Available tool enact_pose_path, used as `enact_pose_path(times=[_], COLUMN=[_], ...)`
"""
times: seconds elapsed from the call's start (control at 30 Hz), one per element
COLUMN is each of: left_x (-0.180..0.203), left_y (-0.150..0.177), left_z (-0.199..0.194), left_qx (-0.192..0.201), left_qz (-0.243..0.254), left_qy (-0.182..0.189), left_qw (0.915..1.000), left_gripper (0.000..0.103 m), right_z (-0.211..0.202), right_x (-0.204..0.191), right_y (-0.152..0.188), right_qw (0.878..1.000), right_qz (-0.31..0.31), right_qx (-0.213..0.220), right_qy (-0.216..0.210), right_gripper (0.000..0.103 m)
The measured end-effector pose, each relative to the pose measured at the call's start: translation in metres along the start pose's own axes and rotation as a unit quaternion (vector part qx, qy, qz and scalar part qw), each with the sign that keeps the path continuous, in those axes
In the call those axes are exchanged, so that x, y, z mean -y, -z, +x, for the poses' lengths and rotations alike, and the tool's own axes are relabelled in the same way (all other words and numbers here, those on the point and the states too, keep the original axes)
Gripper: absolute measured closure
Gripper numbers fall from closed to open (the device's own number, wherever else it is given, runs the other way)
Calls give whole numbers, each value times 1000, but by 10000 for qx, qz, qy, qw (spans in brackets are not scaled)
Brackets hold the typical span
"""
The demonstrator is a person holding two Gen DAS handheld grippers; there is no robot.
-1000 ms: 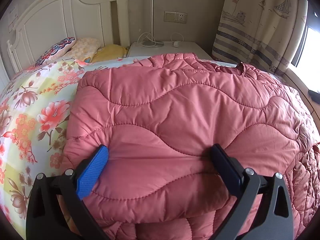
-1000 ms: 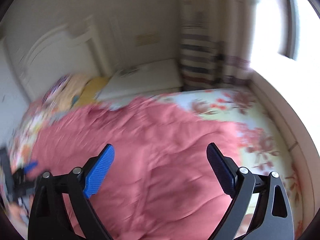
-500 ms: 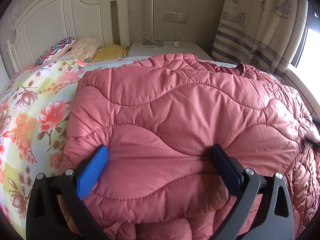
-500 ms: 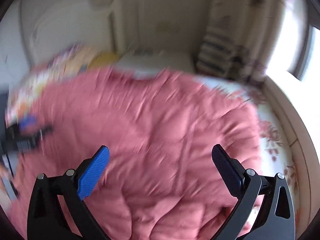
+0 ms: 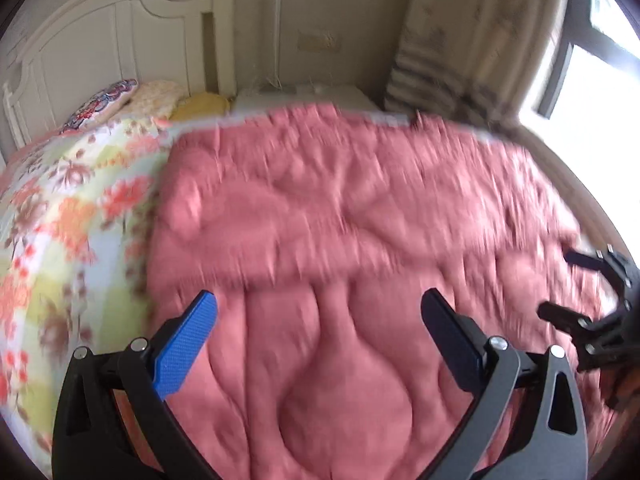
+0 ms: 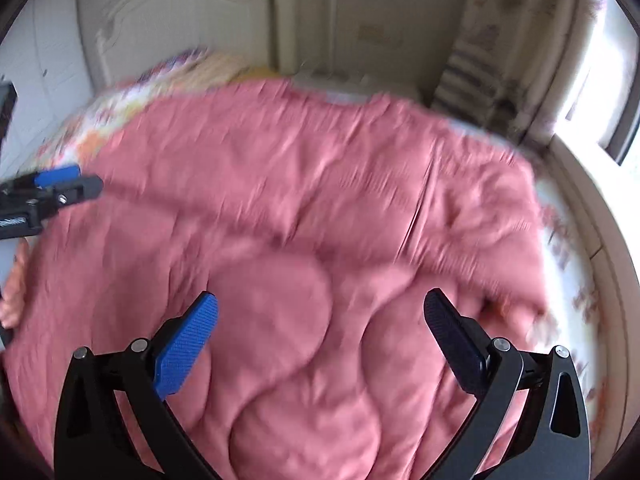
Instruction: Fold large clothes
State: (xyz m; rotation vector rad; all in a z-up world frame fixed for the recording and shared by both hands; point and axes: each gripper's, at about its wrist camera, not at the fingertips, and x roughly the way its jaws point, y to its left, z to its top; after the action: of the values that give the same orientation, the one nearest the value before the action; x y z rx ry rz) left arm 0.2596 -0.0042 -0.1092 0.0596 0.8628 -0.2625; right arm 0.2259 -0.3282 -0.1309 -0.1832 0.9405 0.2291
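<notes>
Hovering over the coat (image 5: 340, 240) on the bed (image 5: 72, 216), your left tongs (image 5: 320, 336) and right tongs (image 6: 320, 340) gape wide, empty; its fold edge runs crosswise just ahead.

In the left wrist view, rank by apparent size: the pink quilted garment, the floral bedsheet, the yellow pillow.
1. pink quilted garment, fills most of the frame
2. floral bedsheet
3. yellow pillow, farthest away, so its smallness is partly distance

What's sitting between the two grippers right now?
Only the pink quilted padded garment. In the right wrist view it spans the whole stretch from the left gripper to the right gripper; nothing else lies on it.
</notes>
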Motion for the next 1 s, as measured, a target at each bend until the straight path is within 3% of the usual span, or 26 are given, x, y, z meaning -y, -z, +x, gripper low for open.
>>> enact_pose_path(times=[0.1, 0.13, 0.23, 0.4, 0.5, 0.57, 0.6, 0.67, 0.83, 0.93, 1.0], left_x=[15, 13, 11, 21, 32, 36, 37, 37, 48, 57, 60], left_y=[26, 27, 20, 31, 53, 66, 69, 66, 81, 100, 115], left_z=[33, 30, 17, -26, -20, -1, -7, -17, -57, -57, -45], left_qx=[-529, -354, -398, -37, -233, -496, -293, -343, -12, -137, -372], left_qz=[498, 400, 222, 221, 422, 621, 570, 475, 512, 624, 739], left_qy=[-327, -294, -398, -250, -192, -342, -384, -387, -349, -258, -365], left_qw=[9968, 9981, 9982, 9994, 9987, 9962, 9972, 9975, 9981, 9976, 9959], left_gripper=[2, 2, 2, 2, 2, 2, 2, 2, 2, 2, 2], right_z=[7, 6, -11, -45, -27, -31, -33, -44, -75, -64, -64], right_x=[8, 8, 8, -5, -6, 1, 1, 0, -8, -14, -14], right_y=[7, 5, -1, 24, 45, 47, 46, 45, 67, 87, 96], right_qw=[9996, 9997, 9996, 9995, 9999, 9995, 9996, 9998, 9994, 9998, 9997], right_qz=[234, 221, 237, 1, -27, 188, 197, 193, -36, -171, 67], right_qx=[-11, -63, 36, 303, -8, 54, 24, 74, 333, 105, 201], right_qy=[-142, -105, 154, -81, -144, -257, -199, 78, -109, -74, -148], right_gripper=[4, 4, 4, 4, 4, 4, 4, 4, 4, 4, 4])
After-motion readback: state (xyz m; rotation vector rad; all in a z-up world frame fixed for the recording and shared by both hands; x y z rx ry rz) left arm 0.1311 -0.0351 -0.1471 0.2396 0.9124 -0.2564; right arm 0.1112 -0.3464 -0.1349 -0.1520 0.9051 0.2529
